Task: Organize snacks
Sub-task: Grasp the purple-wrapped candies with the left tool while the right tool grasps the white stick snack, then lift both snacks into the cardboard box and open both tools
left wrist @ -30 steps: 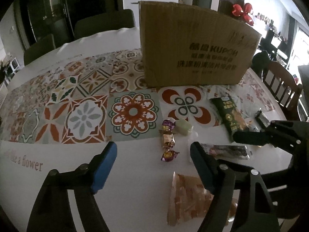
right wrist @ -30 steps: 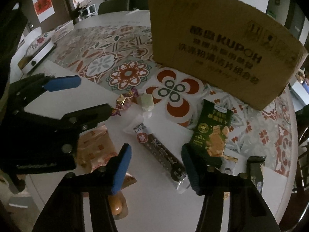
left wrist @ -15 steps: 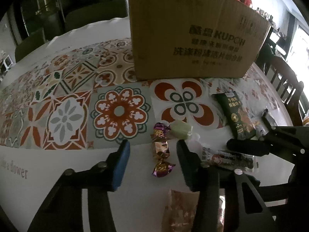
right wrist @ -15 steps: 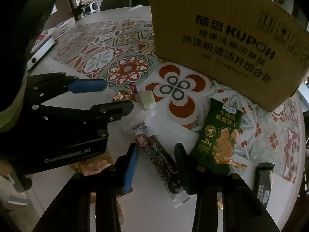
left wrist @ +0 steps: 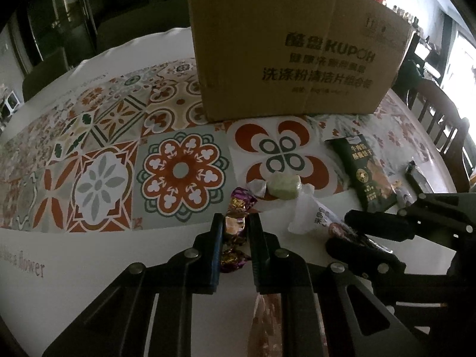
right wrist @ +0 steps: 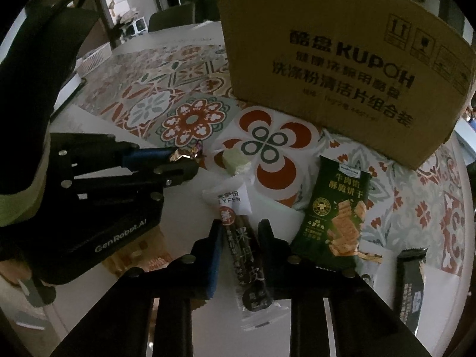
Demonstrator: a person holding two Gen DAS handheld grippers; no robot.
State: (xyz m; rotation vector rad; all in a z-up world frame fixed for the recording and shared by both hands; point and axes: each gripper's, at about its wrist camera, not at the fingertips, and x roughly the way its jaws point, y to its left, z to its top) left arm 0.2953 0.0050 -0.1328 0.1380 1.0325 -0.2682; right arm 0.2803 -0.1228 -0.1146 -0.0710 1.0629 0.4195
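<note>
Nearest my left hand-held gripper (left wrist: 235, 226), an orange-brown snack pouch (left wrist: 266, 324) lay on the white bench (left wrist: 98, 255) under the linkage, and the pads were drawn in against the middle piece of a purple-and-gold foil candy string (left wrist: 235, 223), clamped on it as far as I could judge. The string's long axis ran away from me along the fingers, one purple twist (left wrist: 230, 260) toward me and another (left wrist: 242, 200) beyond the tips. My right hand-held gripper (right wrist: 239, 235) had its pads close on either side of a long dark fruit-leather bar (right wrist: 248, 255) lying flat on the bench; whether they gripped it I cannot tell. The bar's long axis ran nearly along the fingers, its white-printed end (right wrist: 230, 199) pointing away toward the box and slightly left. Just right of it lay a dark green biscuit packet (right wrist: 336, 211), upright in the view, with a small black bar (right wrist: 409, 285) further right. Beyond the candy sat a pale green wrapped sweet (left wrist: 284, 186) on the patterned mat (left wrist: 178, 169), and farthest stood the cardboard box (left wrist: 297, 44), its opening out of view. Judged risks: the linked candies could swing or the slick foil slip from a narrow hold on lifting; the bar's smooth wrapper could slide or pivot if taken off-centre; and the two tools, working close together, could collide on the way to the box.
</note>
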